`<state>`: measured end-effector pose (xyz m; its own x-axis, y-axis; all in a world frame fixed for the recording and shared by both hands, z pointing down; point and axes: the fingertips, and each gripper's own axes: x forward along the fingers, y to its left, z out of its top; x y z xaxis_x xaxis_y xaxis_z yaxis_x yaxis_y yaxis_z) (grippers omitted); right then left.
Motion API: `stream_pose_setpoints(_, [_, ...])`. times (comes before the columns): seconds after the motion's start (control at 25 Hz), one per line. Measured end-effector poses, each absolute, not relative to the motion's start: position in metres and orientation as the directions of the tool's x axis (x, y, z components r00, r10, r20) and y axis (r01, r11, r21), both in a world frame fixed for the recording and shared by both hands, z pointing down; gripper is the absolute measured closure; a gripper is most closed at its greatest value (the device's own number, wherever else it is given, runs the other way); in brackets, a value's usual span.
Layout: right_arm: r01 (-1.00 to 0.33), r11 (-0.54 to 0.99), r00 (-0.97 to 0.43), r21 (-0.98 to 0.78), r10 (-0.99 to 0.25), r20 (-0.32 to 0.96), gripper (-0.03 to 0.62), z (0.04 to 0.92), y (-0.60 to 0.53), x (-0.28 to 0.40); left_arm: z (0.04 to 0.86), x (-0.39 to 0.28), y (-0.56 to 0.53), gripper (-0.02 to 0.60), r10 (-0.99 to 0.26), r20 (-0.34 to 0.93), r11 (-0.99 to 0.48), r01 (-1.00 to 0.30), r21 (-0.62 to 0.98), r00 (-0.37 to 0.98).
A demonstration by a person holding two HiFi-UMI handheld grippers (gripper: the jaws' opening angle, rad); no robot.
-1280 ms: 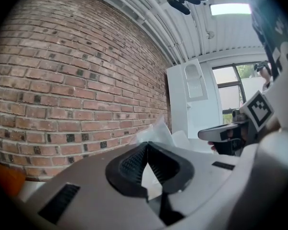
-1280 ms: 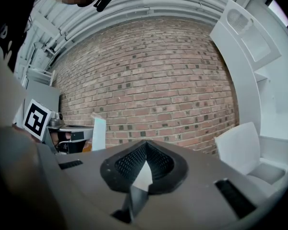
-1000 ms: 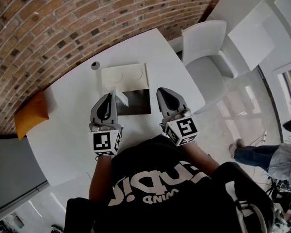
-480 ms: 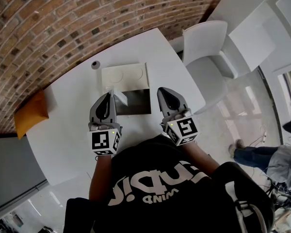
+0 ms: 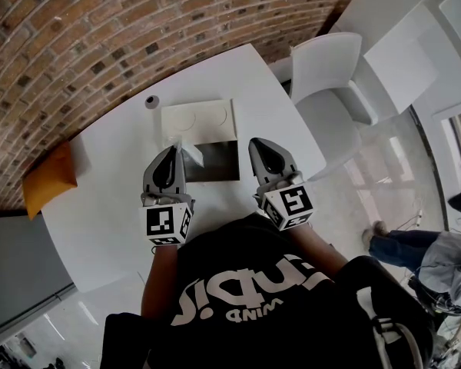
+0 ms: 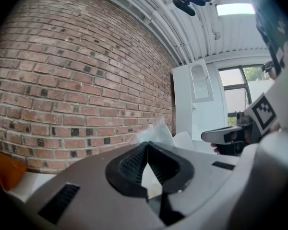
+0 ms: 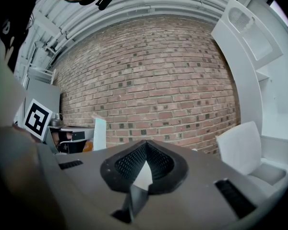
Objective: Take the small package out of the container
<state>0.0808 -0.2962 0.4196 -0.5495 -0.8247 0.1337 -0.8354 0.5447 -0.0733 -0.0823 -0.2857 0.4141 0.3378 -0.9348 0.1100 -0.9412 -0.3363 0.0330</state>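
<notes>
The left hand-held gripper (image 5: 172, 153) is held out almost level over the white tabletop (image 5: 107, 206), and its jaws are clamped tight on the small package (image 5: 189, 153). The right hand-held gripper (image 5: 262, 145) sits parallel to it, just as level, with its jaws pressed together at the tips and nothing between them. Each gripper carries its marker cube at the back, close to the person's black shirt (image 5: 253, 298).

The package is thin, pale, crinkly film and stands up from the left jaw tips. It is at the near left corner of the container (image 5: 219, 162), a shallow, dark rectangular tray. I can't tell whether it has cleared the rim. Touching the container's far edge is a white square tray (image 5: 197, 120) with round moulded recesses. A small grey round thing (image 5: 151, 102) sits beside it, in front of the rough brick wall (image 5: 100, 29).

Compared with a second ago, both grippers, the package and the container are where they were.
</notes>
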Motion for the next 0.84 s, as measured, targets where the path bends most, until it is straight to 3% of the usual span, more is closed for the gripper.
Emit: stream_pose_setpoints(0.84, [-0.829, 0.555, -0.559, -0.073, -0.817, 0.142, 0.595, 0.4214, -0.3009, 0.0792, 0.4198, -0.0770, -0.2882, 0.572, -0.925, 0.134, -0.351, -0.935, 0.053, 0.355])
